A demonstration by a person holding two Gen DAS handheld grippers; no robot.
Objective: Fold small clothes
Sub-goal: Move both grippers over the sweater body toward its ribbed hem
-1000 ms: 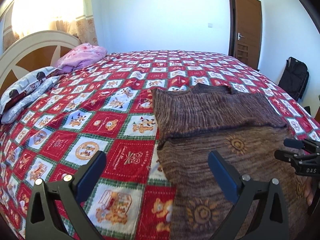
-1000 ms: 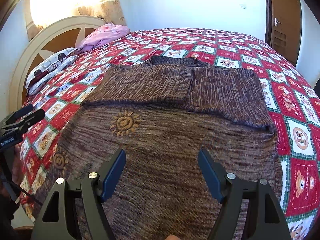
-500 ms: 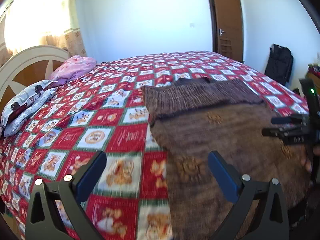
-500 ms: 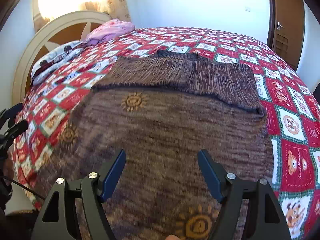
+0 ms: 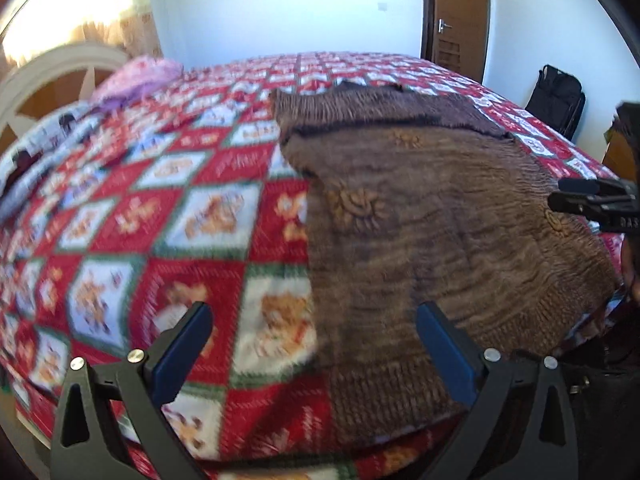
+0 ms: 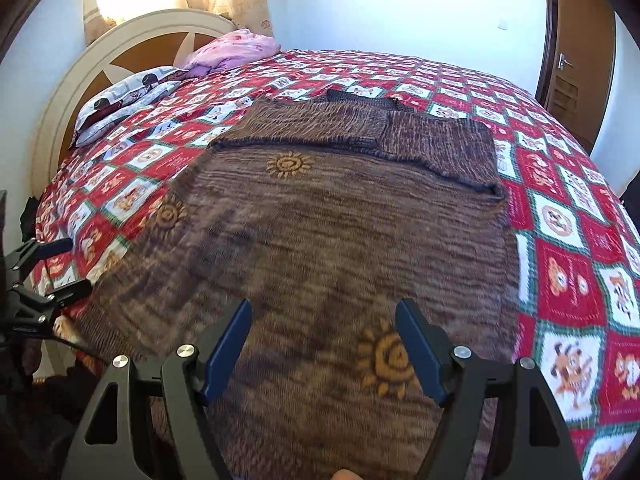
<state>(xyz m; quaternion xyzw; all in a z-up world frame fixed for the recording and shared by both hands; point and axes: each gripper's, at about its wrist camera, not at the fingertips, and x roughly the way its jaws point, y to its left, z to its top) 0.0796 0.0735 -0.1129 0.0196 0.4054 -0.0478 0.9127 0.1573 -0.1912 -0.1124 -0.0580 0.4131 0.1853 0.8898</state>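
A brown knitted sweater [image 6: 340,240] with orange sun motifs lies flat on the bed, its sleeves folded across the far part [image 6: 360,128]. In the left wrist view the same sweater [image 5: 440,220] fills the right half, its ribbed hem at the near bed edge. My left gripper [image 5: 314,340] is open above the sweater's left hem corner, holding nothing. My right gripper [image 6: 324,340] is open over the near part of the sweater, nothing between its blue pads. Each gripper shows at the other view's edge: the right gripper [image 5: 592,204] and the left gripper [image 6: 48,272].
The bed wears a red, white and green patchwork cover [image 6: 560,220]. Pillows [image 6: 124,100] and a pink bundle [image 6: 232,50] lie by the white headboard [image 6: 80,80]. A brown door [image 5: 460,20] and a black bag [image 5: 560,96] stand beyond the bed.
Both grippers have pulled back toward the near bed edge, so the sweater's hem now shows. The left view has swung and is blurred. The jaws stay equally wide.
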